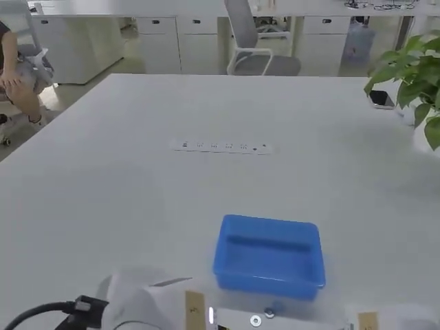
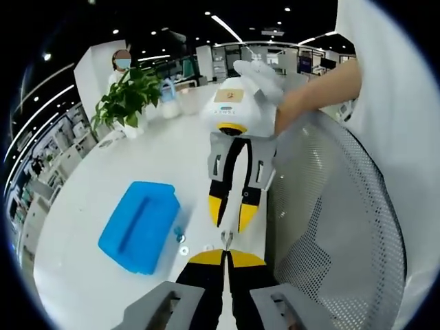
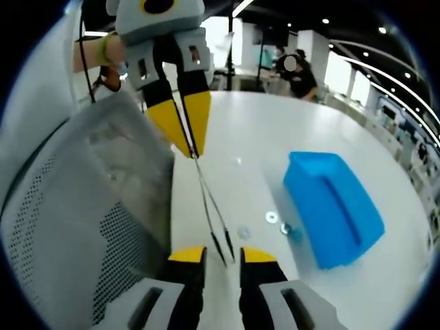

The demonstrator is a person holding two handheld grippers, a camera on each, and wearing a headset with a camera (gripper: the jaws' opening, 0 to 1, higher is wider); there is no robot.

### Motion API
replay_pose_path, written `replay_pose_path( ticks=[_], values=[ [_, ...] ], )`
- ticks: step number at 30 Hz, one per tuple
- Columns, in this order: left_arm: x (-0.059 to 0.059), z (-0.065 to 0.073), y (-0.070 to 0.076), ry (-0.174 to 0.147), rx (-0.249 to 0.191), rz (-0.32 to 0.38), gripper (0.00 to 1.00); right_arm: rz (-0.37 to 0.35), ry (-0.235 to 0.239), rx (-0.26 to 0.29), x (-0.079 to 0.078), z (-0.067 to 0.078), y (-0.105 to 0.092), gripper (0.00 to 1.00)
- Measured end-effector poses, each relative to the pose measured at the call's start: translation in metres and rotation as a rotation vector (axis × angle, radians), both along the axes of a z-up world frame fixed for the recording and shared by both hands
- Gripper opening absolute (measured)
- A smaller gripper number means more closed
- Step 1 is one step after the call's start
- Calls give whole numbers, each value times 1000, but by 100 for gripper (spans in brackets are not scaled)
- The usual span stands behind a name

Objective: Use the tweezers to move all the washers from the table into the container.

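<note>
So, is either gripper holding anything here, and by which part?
The left gripper holds the tweezers by their joined end; the right gripper holds nothing.

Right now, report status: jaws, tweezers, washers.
Left gripper shut on tweezers; right gripper jaws apart around their tips. Washers on table beside blue container. Nothing in the way.
</note>
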State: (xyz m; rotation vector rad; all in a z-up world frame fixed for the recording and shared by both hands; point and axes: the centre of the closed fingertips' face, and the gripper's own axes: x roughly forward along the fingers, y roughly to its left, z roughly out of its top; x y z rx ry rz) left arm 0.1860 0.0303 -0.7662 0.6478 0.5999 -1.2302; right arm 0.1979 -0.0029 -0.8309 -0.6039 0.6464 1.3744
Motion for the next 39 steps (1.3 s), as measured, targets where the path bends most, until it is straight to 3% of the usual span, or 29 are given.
replay_pose_path(
  ticks=[3, 9, 15, 17, 19, 24, 32, 39],
  values=[
    [-1, 0, -1, -4, -4, -12, 0, 47, -6, -2, -6, -2, 9, 12],
    [-8, 1, 1, -20, 7, -42, 0, 79, -32, -20, -6, -6, 14, 8],
    [-11, 6, 5, -34, 11, -39, 0, 108, -30, -7, -8, -5, 27, 7],
    [-11, 12, 5, -19, -8, -25, 0, 120, -35, 17, -7, -1, 37, 6],
    [-8, 19, 9, -26, -17, -14, 0, 133, -22, 50, -8, 2, 52, 6],
    [0, 20, 37, -49, 35, 36, 0, 152, -43, 62, 1, 3, 82, 5],
    [11, 25, 76, -67, 66, 116, 0, 186, -60, 94, 14, 9, 121, 6],
    [21, 26, 97, -58, 76, 167, 0, 163, -5, 134, 24, 10, 144, 6]
  ],
)
